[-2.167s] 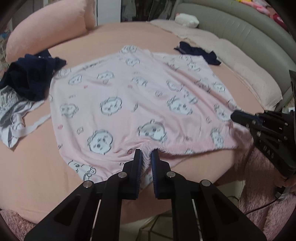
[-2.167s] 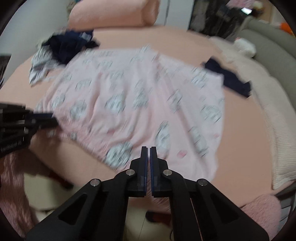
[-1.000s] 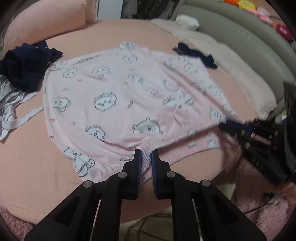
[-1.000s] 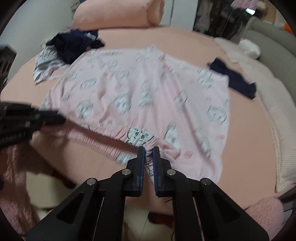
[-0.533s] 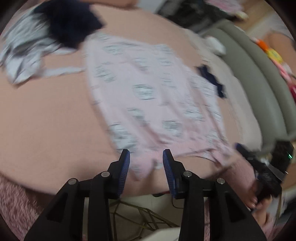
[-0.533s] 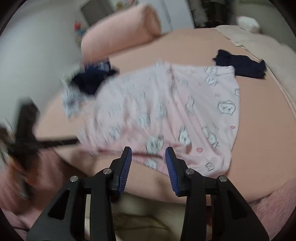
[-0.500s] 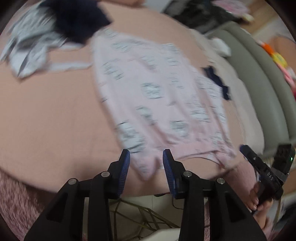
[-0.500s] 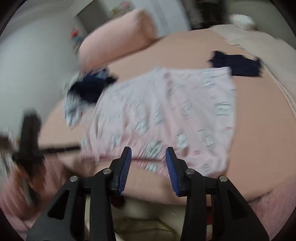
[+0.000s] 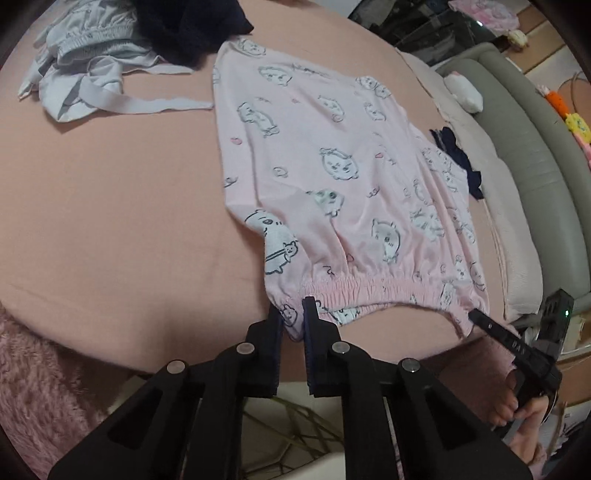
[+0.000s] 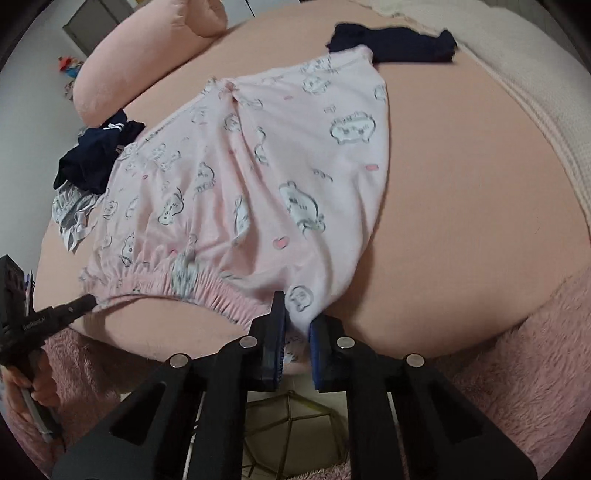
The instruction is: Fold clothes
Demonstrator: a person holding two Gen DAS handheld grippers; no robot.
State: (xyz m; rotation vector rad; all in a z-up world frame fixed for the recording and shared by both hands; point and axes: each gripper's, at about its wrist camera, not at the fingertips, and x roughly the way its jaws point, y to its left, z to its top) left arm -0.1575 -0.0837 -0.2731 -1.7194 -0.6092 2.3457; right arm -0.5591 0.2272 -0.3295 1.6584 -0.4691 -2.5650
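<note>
Pink pyjama shorts (image 9: 332,166) printed with cartoon faces lie flat on the bed, with the elastic waistband toward me. My left gripper (image 9: 293,314) is at the waistband's left corner, its jaws closing with the cloth pinched between the pads. At the right corner my right gripper (image 10: 297,314) is closing too, a bunch of the shorts (image 10: 258,166) between its blue pads. Each gripper shows in the other's view, the right gripper (image 9: 476,315) and the left gripper (image 10: 86,301), both at the band's ends.
The bed has a salmon sheet (image 9: 110,203). A navy garment (image 9: 184,26) and a grey-white one (image 9: 81,55) lie beyond the shorts, and another navy piece (image 10: 395,40) by the far hem. There is also a pink bolster (image 10: 147,48), a cream blanket (image 10: 535,92), a grey padded headboard (image 9: 535,166) and a fluffy pink cover (image 10: 517,350).
Both grippers let go of the middle of the waistband, opened, slid apart to its two corners while rolling, and have closed on the cloth there.
</note>
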